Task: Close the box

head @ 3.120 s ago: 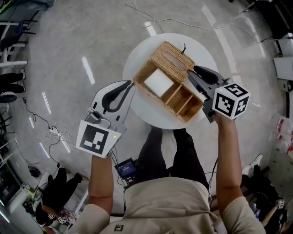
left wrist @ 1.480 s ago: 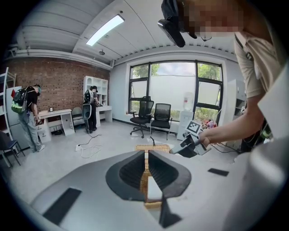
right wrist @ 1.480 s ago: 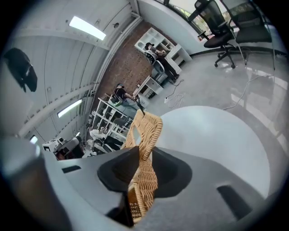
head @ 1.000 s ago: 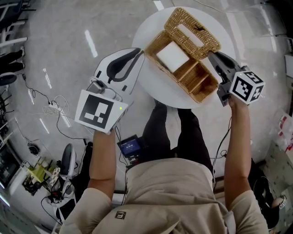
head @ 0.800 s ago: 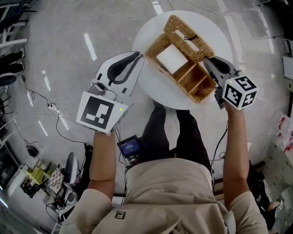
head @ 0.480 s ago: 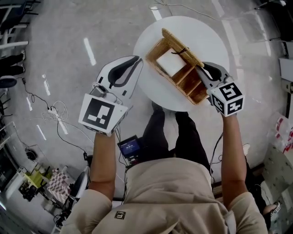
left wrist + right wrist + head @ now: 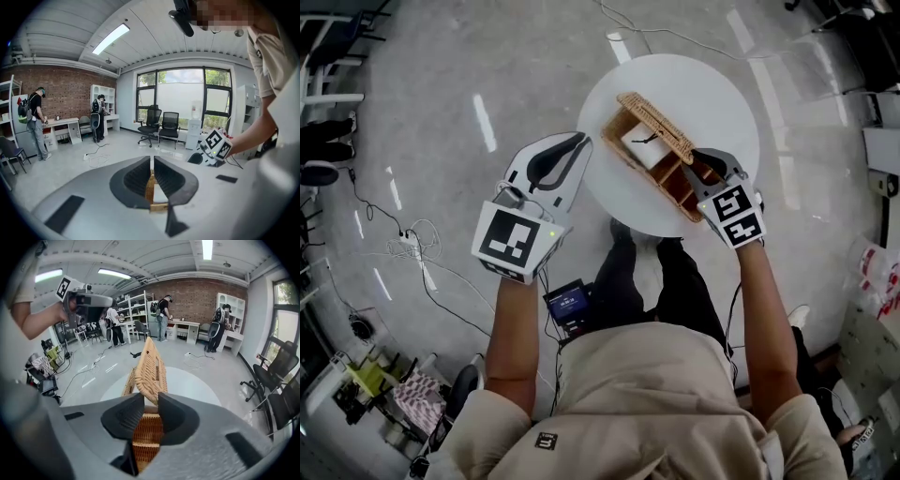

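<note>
A wicker box (image 7: pixel 675 178) with compartments lies on a round white table (image 7: pixel 712 94); a white block (image 7: pixel 639 143) fills its far compartment. Its woven lid (image 7: pixel 654 122) stands on edge over the box, leaning inward. My right gripper (image 7: pixel 701 161) is at the lid's near end. In the right gripper view the lid (image 7: pixel 151 364) rises between the jaws of that gripper (image 7: pixel 151 401), which are opening and no longer pinch it. My left gripper (image 7: pixel 578 141) hovers off the table's left edge, shut and empty; the box (image 7: pixel 150 187) shows through its slit.
White cables (image 7: pixel 412 262) trail over the grey floor on the left. A small screen device (image 7: pixel 570 305) hangs at the person's waist. People stand at desks (image 7: pixel 183 326) by the brick wall, and office chairs (image 7: pixel 159 124) stand by the window.
The lid has swung up from lying open behind the box to standing on edge over it, carried by my right gripper. The left gripper stayed beside the table.
</note>
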A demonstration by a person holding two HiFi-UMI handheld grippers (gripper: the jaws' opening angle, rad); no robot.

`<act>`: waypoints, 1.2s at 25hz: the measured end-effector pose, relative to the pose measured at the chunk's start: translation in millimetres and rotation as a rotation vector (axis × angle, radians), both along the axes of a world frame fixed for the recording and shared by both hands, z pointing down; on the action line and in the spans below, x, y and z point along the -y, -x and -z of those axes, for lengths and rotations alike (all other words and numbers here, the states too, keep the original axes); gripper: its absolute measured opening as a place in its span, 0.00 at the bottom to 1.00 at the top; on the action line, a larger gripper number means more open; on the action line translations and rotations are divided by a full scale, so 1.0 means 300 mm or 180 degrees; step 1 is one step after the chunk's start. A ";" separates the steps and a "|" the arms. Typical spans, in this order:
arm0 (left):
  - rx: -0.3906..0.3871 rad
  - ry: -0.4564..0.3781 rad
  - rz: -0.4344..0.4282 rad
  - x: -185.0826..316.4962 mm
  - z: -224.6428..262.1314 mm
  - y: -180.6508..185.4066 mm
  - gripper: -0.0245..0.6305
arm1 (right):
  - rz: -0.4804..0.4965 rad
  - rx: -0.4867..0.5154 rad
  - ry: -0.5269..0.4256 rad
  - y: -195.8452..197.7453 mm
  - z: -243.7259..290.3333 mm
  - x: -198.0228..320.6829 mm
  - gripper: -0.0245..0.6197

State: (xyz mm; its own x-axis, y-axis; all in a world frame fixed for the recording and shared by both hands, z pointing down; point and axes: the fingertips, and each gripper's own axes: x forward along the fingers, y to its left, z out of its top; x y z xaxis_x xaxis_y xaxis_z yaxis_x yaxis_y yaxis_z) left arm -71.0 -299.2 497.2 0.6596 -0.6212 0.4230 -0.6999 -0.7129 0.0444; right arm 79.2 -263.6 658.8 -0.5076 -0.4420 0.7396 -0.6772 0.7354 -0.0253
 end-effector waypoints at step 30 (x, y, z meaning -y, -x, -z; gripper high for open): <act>0.0007 -0.0399 -0.0057 -0.127 0.398 0.014 0.07 | 0.1272 -0.1181 0.0517 0.050 -0.021 -0.157 0.26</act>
